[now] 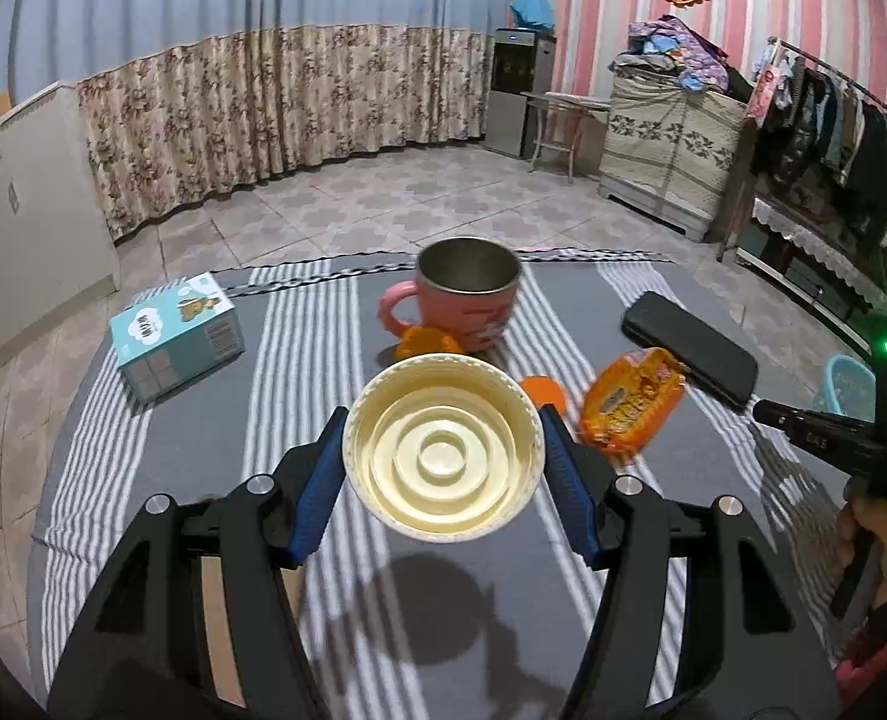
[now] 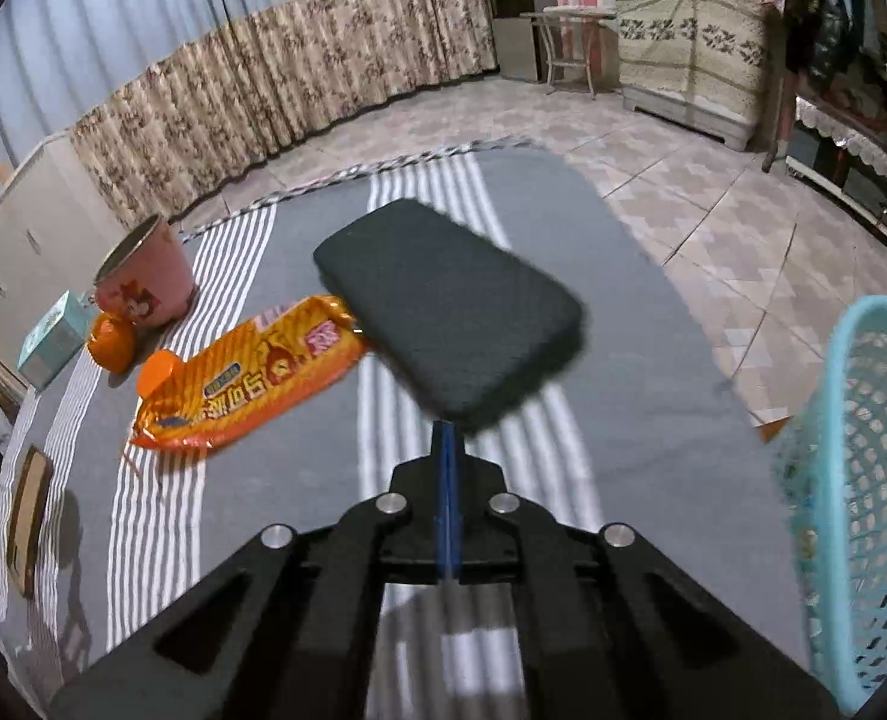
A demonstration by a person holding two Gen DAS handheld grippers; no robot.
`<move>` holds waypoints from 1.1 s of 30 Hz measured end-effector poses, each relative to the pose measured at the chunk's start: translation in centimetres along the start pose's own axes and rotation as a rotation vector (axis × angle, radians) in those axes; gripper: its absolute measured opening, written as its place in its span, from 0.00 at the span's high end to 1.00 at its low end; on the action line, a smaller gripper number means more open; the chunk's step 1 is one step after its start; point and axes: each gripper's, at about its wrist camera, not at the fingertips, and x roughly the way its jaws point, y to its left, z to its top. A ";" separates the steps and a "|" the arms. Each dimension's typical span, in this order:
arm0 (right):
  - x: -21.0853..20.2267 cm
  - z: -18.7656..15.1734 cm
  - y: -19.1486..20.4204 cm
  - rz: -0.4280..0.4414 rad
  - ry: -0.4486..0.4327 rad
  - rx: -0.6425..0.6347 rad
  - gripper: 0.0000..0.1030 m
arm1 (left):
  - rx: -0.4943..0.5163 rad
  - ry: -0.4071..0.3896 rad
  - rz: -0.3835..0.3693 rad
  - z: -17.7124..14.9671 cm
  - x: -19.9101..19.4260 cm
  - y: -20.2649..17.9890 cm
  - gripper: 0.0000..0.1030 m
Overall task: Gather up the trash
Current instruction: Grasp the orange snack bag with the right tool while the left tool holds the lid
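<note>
My left gripper (image 1: 443,450) is shut on a cream paper cup (image 1: 443,450), held above the striped table with its ribbed bottom toward the camera. An orange snack wrapper (image 1: 632,405) lies right of it; it also shows in the right wrist view (image 2: 251,375). An orange bottle cap (image 2: 158,372) and an orange peel piece (image 2: 110,342) lie near the pink mug (image 2: 143,285). My right gripper (image 2: 446,438) is shut and empty, its tips just below a black phone (image 2: 449,306). A light blue mesh basket (image 2: 863,480) stands at the right.
A light blue carton (image 1: 173,336) lies at the table's left. The pink mug (image 1: 467,294) stands at the far middle, the phone (image 1: 689,348) at the right. The grey striped cloth (image 1: 263,360) covers the table. Tiled floor, curtains and furniture lie beyond.
</note>
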 end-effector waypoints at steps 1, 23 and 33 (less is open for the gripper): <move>-0.5 -0.1 -0.4 -0.003 -0.009 0.001 1.00 | 0.003 -0.001 -0.005 0.1 -0.1 -0.3 0.41; 1.9 -1.9 15.9 0.065 -0.035 -0.463 0.27 | -0.065 -0.006 0.041 -2.7 -1.6 5.4 0.41; 0.9 -0.7 15.6 0.141 -0.063 -0.445 0.82 | -0.085 -0.015 0.050 -2.3 -1.9 6.6 0.41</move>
